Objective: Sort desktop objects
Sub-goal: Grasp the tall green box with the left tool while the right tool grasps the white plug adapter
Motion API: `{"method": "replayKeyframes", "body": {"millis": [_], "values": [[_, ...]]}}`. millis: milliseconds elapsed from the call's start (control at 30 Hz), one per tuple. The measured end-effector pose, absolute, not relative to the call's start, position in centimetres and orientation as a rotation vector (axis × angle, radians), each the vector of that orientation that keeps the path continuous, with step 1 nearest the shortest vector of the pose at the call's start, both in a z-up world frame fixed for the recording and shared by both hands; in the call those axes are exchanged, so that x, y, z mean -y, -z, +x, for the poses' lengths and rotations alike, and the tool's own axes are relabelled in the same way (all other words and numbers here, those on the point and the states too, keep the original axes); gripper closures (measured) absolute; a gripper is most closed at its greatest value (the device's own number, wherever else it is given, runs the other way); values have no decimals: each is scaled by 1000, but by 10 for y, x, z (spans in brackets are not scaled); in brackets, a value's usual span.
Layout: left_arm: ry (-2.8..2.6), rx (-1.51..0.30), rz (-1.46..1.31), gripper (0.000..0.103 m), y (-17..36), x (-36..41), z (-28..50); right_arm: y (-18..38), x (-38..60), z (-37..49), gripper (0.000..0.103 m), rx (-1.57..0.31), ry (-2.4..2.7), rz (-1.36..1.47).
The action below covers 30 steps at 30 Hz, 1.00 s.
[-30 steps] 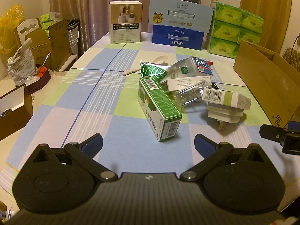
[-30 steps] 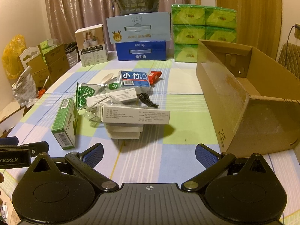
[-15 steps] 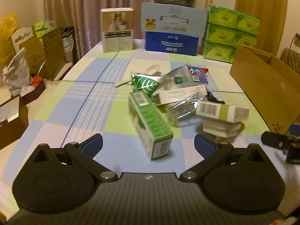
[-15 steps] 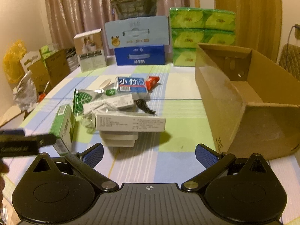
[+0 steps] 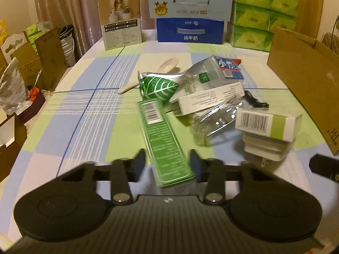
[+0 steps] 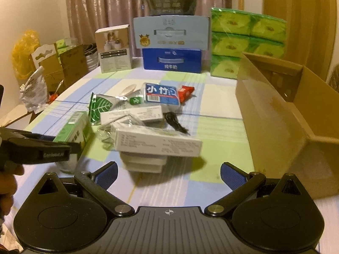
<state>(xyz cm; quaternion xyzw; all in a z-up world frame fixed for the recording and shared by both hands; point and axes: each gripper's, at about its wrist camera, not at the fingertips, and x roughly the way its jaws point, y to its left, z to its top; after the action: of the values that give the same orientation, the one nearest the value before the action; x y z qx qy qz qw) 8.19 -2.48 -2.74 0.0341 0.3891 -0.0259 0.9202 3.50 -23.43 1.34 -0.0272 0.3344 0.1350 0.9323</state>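
Your left gripper [image 5: 167,163] has just been closing its jaws around the near end of the green carton [image 5: 164,139], which lies flat on the checked tablecloth [image 5: 84,114] at the front of the clutter; the fingers stand narrow on either side of it, though the blur keeps you from telling whether the pads already press its walls. Taking it by the short end makes sense, I think: that end is free, while the far end runs up against the leaf-printed pouch [image 5: 157,87]. Your right gripper [image 6: 168,174] waits with its fingers spread wide and nothing between them, just short of the white box with the green band [image 6: 157,142] that sits atop a stack of white adapters [image 6: 144,162]. The open cardboard box [image 6: 281,116], to the right of the green carton beyond the pile, looks like the place to sort into.
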Motion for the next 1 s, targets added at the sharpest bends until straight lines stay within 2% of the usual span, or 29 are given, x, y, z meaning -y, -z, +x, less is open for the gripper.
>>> {"method": "replayKeyframes", "body": {"millis": [33, 300, 467, 667, 800, 867, 933, 1000], "values": [[46, -804, 77, 78, 27, 23, 81, -14, 230, 38, 2, -674, -285, -64], [66, -797, 64, 78, 22, 10, 65, -4, 192, 62, 2, -636, -326, -184], [68, -799, 39, 78, 22, 7, 63, 1, 193, 66, 2, -645, -303, -131], [68, -805, 22, 78, 22, 7, 63, 19, 206, 74, 3, -758, -282, -3], [75, -801, 12, 77, 23, 7, 63, 30, 202, 86, 25, -780, -334, 20], [71, -793, 13, 74, 24, 6, 62, 36, 200, 90, 30, -787, -336, 31], [63, -789, 23, 64, 24, 5, 63, 37, 200, 91, 32, -781, -339, 43], [62, -782, 17, 57, 23, 3, 64, 37, 199, 90, 40, -771, -349, 45]]}}
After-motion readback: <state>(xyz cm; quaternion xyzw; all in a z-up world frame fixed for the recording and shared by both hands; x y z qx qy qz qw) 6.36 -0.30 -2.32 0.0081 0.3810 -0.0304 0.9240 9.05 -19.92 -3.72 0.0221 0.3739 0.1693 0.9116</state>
